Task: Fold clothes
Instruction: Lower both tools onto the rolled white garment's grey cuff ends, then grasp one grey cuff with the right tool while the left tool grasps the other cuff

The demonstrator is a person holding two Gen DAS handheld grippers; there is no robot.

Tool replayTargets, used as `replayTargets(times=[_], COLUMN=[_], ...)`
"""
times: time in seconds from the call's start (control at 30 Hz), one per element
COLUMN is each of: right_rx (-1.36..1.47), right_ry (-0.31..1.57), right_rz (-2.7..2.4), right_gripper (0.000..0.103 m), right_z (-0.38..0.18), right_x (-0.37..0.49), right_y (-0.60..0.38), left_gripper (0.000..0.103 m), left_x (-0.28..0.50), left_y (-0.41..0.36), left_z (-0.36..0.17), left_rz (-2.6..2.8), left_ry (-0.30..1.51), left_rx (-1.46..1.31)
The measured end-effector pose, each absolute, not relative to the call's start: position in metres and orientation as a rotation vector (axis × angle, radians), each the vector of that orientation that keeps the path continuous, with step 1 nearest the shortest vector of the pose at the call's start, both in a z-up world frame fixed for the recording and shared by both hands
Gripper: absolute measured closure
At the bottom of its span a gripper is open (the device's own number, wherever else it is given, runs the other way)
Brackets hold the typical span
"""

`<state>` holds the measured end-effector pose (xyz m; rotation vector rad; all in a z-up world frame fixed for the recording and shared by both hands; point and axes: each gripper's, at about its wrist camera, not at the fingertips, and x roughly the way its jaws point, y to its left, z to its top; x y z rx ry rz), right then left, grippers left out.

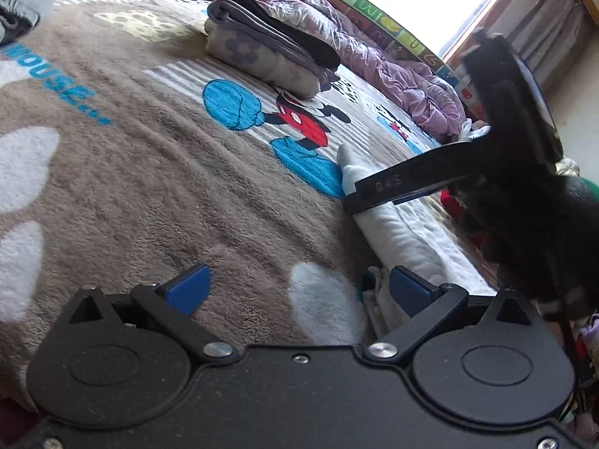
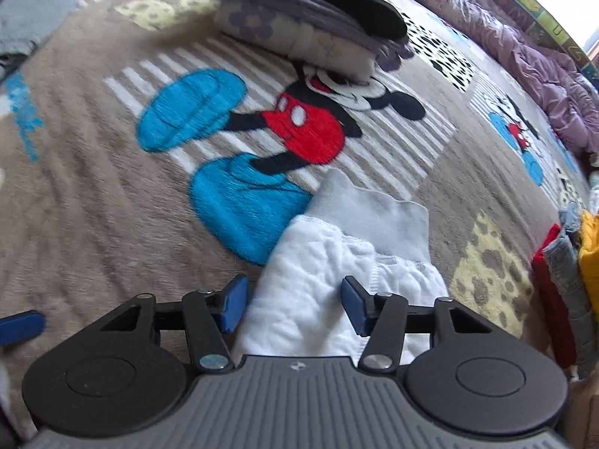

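Note:
A folded white quilted garment [image 2: 318, 292] with a pale blue-grey part [image 2: 374, 209] lies on the Mickey Mouse blanket [image 2: 112, 205]. My right gripper [image 2: 295, 305] is open, its blue pads either side of the white garment's near end. In the left wrist view the same garment [image 1: 397, 232] lies at the right, with the right gripper [image 1: 411, 183] above it. My left gripper [image 1: 295, 292] is open and empty over the blanket [image 1: 149, 168], its right pad near the garment's edge.
A stack of folded clothes [image 1: 269, 48] [image 2: 307, 26] sits further back on the blanket. A purple duvet [image 1: 374, 48] is bunched along the far side. Red, grey and yellow fabrics [image 2: 569, 273] lie at the right edge. Grey clothing [image 2: 30, 18] lies at far left.

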<state>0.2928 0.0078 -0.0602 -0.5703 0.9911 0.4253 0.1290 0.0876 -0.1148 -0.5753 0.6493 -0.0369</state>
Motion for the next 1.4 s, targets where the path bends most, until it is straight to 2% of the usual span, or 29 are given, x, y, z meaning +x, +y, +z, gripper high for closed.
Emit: replayTargets(times=[0.03,0.07,0.13,0.23,0.87,1.4], right_rx=[-0.565,-0.559,-0.545,-0.509,-0.156,0.137], right_ry=[1.0,1.005,0.991,0.954,0.712,0.606], right_rz=[0.425,0.425,0.427,0.43,0.406,0.281], right_gripper=[0.066,0.068,0.08,0.085,0.086,0.086], right_z=[-0.062,-0.063,-0.059,-0.047,0.051,0.04], right_x=[0.294,0.295,0.294,0.287,0.196,0.103], right_y=[0.007,0.006,0.002,-0.008,-0.141,-0.251], left_gripper=[0.001,0.001,0.001,0.001,0.001,0.002], left_x=[0.129,0.129,0.129,0.128,0.119,0.119], left_y=[0.087,0.087,0.087,0.085,0.054,0.04], left_z=[-0.115,-0.115,-0.115,-0.115,-0.105,-0.114], left_rz=[-0.041,-0.046,-0.054,-0.066,-0.241,-0.323], left_ry=[0.647,0.646,0.644,0.64,0.59,0.665], left_rx=[-0.573,-0.574,-0.575,-0.576,-0.55,-0.618])
